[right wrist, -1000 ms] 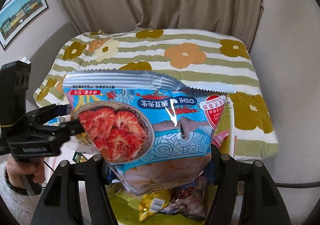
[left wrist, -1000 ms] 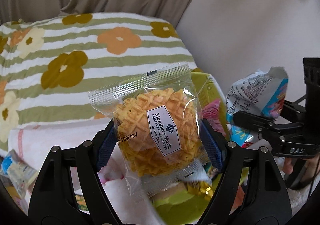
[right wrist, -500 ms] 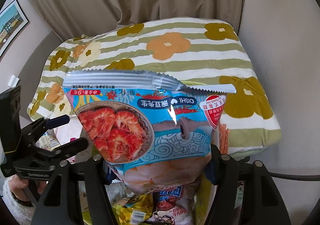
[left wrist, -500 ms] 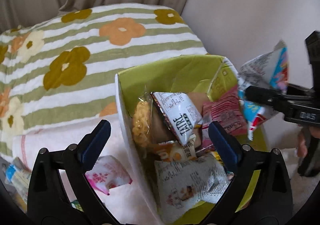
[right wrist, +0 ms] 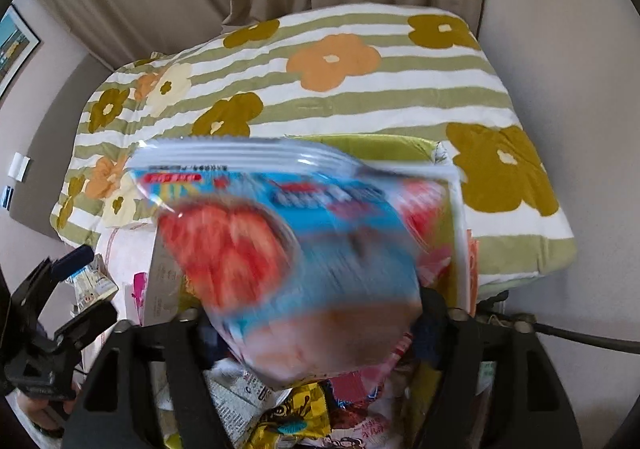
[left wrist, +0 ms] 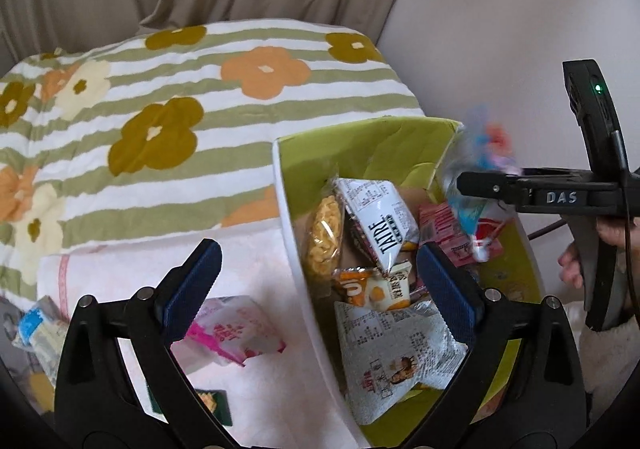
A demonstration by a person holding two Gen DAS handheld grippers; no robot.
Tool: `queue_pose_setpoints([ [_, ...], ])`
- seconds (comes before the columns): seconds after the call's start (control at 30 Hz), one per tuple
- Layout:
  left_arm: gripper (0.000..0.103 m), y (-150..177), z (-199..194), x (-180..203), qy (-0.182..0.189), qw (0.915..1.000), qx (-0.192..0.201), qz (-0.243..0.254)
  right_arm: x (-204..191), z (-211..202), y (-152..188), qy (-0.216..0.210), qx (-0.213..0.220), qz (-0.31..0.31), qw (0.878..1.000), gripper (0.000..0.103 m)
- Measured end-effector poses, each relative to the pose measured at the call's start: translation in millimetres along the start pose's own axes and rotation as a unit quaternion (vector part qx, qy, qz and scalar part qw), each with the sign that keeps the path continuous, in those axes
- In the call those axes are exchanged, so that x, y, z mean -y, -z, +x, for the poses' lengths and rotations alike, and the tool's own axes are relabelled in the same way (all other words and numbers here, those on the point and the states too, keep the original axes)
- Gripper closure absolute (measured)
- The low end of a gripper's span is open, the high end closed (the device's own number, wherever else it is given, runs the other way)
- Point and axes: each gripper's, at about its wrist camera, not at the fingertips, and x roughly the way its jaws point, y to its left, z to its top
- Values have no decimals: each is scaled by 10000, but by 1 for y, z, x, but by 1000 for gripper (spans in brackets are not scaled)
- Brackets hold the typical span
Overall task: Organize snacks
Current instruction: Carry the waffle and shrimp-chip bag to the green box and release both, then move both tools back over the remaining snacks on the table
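Note:
A lime-green box (left wrist: 372, 141) holds several snack packets, among them the clear waffle cookie packet (left wrist: 322, 233) and a white TATRE packet (left wrist: 384, 225). My left gripper (left wrist: 318, 285) is open and empty, straddling the box's left wall. My right gripper (right wrist: 316, 325) shows from the side in the left wrist view (left wrist: 476, 185), over the box's right side. The blue shrimp-chip bag (right wrist: 296, 249) sits blurred between its fingers, tilted; the blur hides whether the fingers still hold it.
The box rests on a pink towel (left wrist: 248, 261) in front of a striped floral cushion (left wrist: 180, 97). A pink packet (left wrist: 236, 329), a dark green packet (left wrist: 212, 401) and a blue-white packet (left wrist: 40, 333) lie loose on the towel left of the box.
My left gripper opened and let the waffle cookie packet drop into the box. My right gripper moved down over the box; the shrimp-chip bag now tilts and blurs.

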Motion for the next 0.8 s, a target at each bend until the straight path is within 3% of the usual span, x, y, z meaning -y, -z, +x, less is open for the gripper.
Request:
queue_pose_setpoints([
  [0.07,6,3,-5,-1,-71,10000,31,-11,-5,-5,6,-15,42,-131,9999,4],
  [0.47,5,40,-48,-3,-354,9987,236,-290,-17,-50,49,-564,669,-345,9956,3],
  [0.8,5,69,-98,-2,-916,9938,491,-386,-68,-85,66,-657,1160,-1225,9835,3],
])
